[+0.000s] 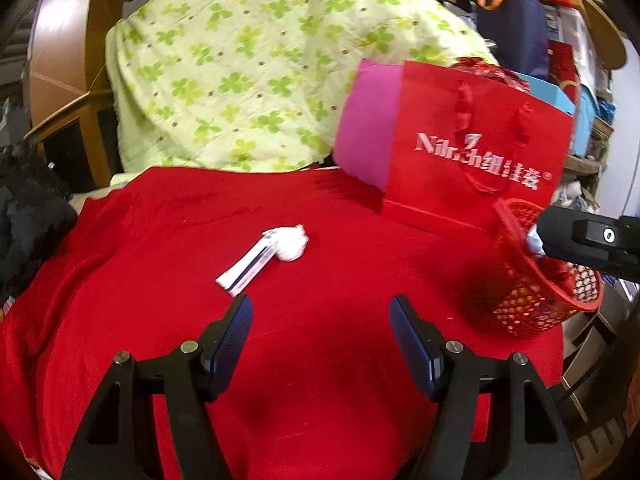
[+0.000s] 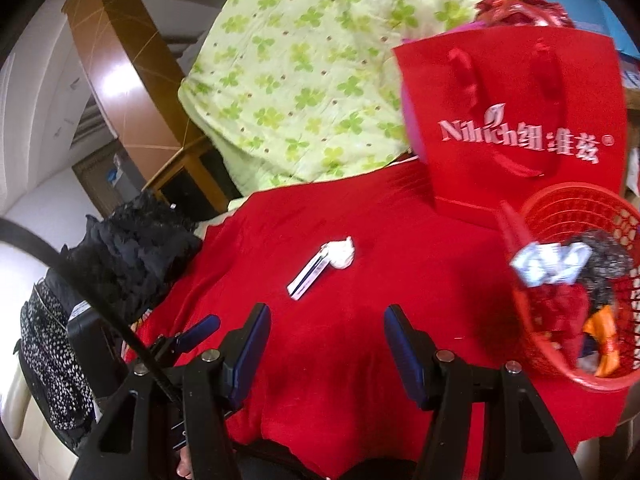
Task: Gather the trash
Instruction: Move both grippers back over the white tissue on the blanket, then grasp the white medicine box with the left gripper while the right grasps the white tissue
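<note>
- Left wrist view: my left gripper (image 1: 321,316) has its fingers spread wide with nothing between them, above the red cloth (image 1: 160,320) on the bench. A crumpled white tissue (image 1: 291,242) touches a flat white wrapper (image 1: 246,266) just ahead. The red mesh basket (image 1: 548,280) sits right, before a red gift bag (image 1: 472,152).
- Right wrist view: my right gripper (image 2: 327,322) is likewise open and empty, the tissue (image 2: 342,254) and wrapper (image 2: 308,276) lying ahead; the basket (image 2: 580,212) already holds scraps.

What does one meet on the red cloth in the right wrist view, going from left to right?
Black lace fabric → white paper strip → crumpled white tissue → red mesh basket holding collected trash. The red paper bag overlaps the basket, so it is left out.
</note>
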A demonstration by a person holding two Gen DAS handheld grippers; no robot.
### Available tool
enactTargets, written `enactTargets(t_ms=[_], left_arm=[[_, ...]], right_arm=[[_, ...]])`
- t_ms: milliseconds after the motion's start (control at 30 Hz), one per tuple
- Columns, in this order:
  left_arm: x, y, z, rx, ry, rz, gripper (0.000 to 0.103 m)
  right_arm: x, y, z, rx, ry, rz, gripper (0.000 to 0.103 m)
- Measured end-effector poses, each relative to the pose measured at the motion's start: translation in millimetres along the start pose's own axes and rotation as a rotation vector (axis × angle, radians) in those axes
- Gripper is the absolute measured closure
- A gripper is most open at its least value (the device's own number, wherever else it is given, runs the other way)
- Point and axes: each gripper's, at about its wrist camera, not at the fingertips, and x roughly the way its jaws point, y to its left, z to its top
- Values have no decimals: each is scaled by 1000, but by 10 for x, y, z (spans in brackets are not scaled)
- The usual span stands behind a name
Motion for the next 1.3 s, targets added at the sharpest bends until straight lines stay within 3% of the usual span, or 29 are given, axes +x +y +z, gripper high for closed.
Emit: enactTargets(t_ms=[467, 667, 800, 967, 1200, 1300], left_arm=[[225, 937, -351, -146, 72, 107, 31], [443, 1363, -507, -205, 136, 165, 31], [626, 1461, -471, -189, 156, 179, 31], [933, 1435, -304, -126, 168, 139, 31], [1608, 1320, 0, -71, 188, -7, 30], [1930, 1281, 93, -59, 214, -52, 30]], right_arm=[[653, 518, -120, -80, 113, 20, 40], [983, 502, -67, -70, 135, 10, 40], [1325, 383, 58, -42, 151, -8, 40], [1845, 148, 280, 25, 182, -17, 40], [2775, -225, 501, 70, 246, -72, 40], [3114, -390, 552, 114, 281, -55, 40]])
